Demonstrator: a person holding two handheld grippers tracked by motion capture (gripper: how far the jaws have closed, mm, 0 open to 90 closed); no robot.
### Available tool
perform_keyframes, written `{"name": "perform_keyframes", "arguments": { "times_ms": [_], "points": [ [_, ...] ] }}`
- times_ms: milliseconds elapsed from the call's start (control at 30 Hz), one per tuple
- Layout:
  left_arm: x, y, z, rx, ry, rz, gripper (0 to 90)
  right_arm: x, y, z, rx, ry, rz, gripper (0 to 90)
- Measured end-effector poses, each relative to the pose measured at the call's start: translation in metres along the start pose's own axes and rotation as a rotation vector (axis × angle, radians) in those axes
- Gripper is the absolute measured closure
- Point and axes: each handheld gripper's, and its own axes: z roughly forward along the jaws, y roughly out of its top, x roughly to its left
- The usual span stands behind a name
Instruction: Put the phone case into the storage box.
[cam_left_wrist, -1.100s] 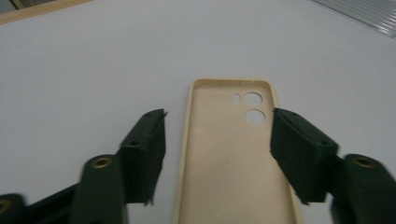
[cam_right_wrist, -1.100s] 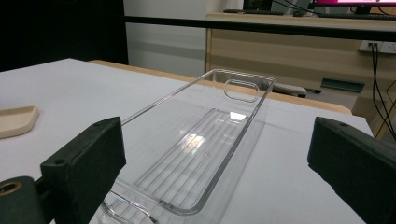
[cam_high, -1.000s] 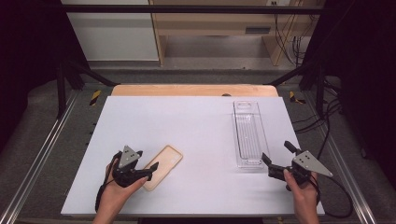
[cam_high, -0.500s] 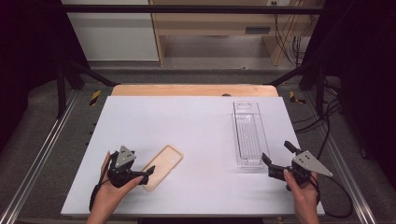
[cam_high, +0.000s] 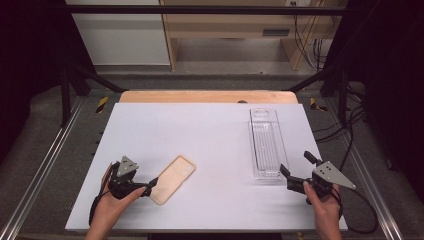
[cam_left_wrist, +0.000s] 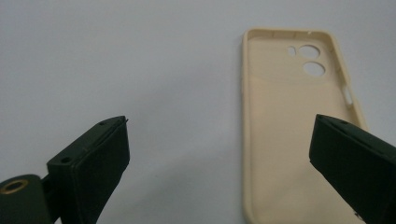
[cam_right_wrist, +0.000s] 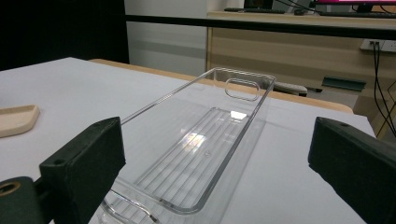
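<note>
A cream phone case (cam_high: 173, 179) lies flat on the white table, hollow side up, at the front left. My left gripper (cam_high: 150, 186) sits just left of its near end, open, its jaws having spread wider within the last second. In the left gripper view the case (cam_left_wrist: 289, 140) lies to the right, partly behind the right jaw, and bare table shows between the left gripper's (cam_left_wrist: 219, 123) jaws. My right gripper (cam_high: 295, 162) stands open at the near end of an empty clear plastic tray (cam_high: 265, 145). The right gripper (cam_right_wrist: 217, 125) frames the tray (cam_right_wrist: 205, 140) without touching it.
The white table top (cam_high: 210, 135) ends in a wooden strip (cam_high: 207, 96) at the far edge. Metal frame rails (cam_high: 45, 165) run along both sides. In the right gripper view the case (cam_right_wrist: 16, 119) peeks in at the far left.
My left hand has drawn back to the left, off the case's near end, with its jaws wider apart. The case, the tray and the right hand have stayed put.
</note>
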Motion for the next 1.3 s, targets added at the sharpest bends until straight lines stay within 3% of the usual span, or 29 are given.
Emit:
{"name": "perform_keyframes", "arguments": {
  "times_ms": [167, 267, 367, 400, 467, 567, 600, 633, 700, 900, 1067, 1300],
  "points": [
    [0.004, -0.004, 0.002, 0.033, -0.018, -0.009, 5.6, 0.000, 0.000, 0.001, 0.003, 0.000, -0.006, 4.1],
    [0.004, -0.004, 0.000, 0.037, -0.030, -0.023, 11.9, 0.000, 0.000, 0.001, 0.003, 0.001, -0.002, 4.1],
    [0.003, -0.005, 0.002, 0.065, -0.054, -0.023, 22.5, 0.000, 0.000, 0.001, 0.003, 0.001, -0.002, 4.1],
    [0.003, -0.005, 0.003, 0.072, -0.056, -0.015, 31.6, 0.000, 0.000, 0.000, 0.003, 0.001, -0.001, 4.1],
    [0.002, -0.006, 0.004, 0.084, -0.065, -0.016, 34.8, 0.000, 0.000, 0.000, 0.002, 0.000, -0.002, 4.1],
    [-0.001, -0.007, 0.006, 0.103, -0.078, -0.017, 49.8, 0.000, 0.000, 0.001, 0.002, 0.001, 0.001, 4.1],
    [-0.001, -0.007, 0.007, 0.106, -0.080, -0.016, 49.8, 0.000, 0.000, 0.001, 0.002, 0.001, 0.001, 4.1],
    [-0.002, -0.007, 0.007, 0.108, -0.085, -0.017, 57.1, 0.000, 0.000, 0.001, 0.002, 0.001, 0.001, 4.1],
    [-0.003, -0.008, 0.009, 0.123, -0.098, -0.012, 62.3, 0.000, 0.000, 0.000, 0.003, 0.000, 0.001, 4.1],
    [-0.002, -0.009, 0.010, 0.116, -0.122, -0.029, 72.6, 0.000, 0.000, 0.000, -0.001, 0.001, 0.002, 4.1],
    [0.005, -0.010, 0.011, 0.114, -0.154, -0.100, 78.7, -0.001, -0.001, 0.000, -0.004, 0.001, 0.010, 4.1],
    [0.006, -0.010, 0.011, 0.113, -0.174, -0.091, 86.6, 0.000, 0.001, -0.001, -0.015, 0.008, 0.017, 4.1]
  ]
}}
